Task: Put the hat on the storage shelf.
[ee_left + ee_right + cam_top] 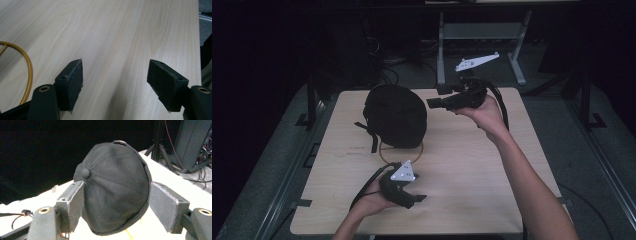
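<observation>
**Black cap framed by our spread R claw**

Black jaws of our right gripper (438, 97) stand spread wide, nothing pinched btwn them. In the right gripper view the pads sit either side of the black cap (115, 187) w/o pressing on it; whether the near pad brushes the fabric we cannot tell. From the high view the gripper is held over the far-right part of the table, jaws pointing toward the cap's right side, a small gap showing btwn jaw tips and fabric. Its grey three-cornered plate sticks up behind, and the cable trails back past our wrist.

Our left gripper (412, 197) is also spread, empty, jaws over bare wood in the left gripper view. We hold it low at the near edge, left of centre, well apart from the right one.

Cap (395, 116) sits propped on the far-left-of-centre part of the wooden table (472, 165), crown w/ its top button facing the right gripper, a strap hanging off its left side. It rests on a gold wire ring (401, 152), part of which pokes out below the cap toward our left gripper; same ring curves along the left edge of the left gripper view (29, 67).

Dark floor, metal stand legs and cables lie beyond the table.
</observation>
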Tool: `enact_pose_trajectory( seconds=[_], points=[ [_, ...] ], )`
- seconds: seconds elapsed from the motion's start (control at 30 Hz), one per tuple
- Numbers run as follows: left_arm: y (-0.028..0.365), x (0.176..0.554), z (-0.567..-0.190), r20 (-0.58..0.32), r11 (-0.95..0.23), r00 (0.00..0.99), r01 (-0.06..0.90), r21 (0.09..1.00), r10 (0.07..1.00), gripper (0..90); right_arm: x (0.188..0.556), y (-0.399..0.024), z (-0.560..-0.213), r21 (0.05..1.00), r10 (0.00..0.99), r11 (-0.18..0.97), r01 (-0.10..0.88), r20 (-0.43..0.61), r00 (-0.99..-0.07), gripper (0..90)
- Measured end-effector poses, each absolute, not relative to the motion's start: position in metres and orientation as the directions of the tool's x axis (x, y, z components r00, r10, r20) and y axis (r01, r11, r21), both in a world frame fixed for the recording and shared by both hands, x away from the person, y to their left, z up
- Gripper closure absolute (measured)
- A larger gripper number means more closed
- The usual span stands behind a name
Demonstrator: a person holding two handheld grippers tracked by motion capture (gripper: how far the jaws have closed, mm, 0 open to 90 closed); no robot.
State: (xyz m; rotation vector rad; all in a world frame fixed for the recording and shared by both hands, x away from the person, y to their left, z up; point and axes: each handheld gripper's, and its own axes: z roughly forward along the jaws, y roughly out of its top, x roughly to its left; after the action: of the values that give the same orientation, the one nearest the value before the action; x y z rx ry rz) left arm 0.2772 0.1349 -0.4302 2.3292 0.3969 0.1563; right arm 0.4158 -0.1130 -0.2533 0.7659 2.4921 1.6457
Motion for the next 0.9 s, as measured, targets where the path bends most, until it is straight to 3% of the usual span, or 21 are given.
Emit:
enact_pose_trajectory(
  seconds=[0.9],
  points=[
    [0.137,0.279,-0.432,0.006,-0.675,0.942,0.235,0.7,0.334,28.6,0.387,-0.168,-0.289,0.86,0.495,0.297,0.415,0.233,-0.837,19.6]
  ],
)
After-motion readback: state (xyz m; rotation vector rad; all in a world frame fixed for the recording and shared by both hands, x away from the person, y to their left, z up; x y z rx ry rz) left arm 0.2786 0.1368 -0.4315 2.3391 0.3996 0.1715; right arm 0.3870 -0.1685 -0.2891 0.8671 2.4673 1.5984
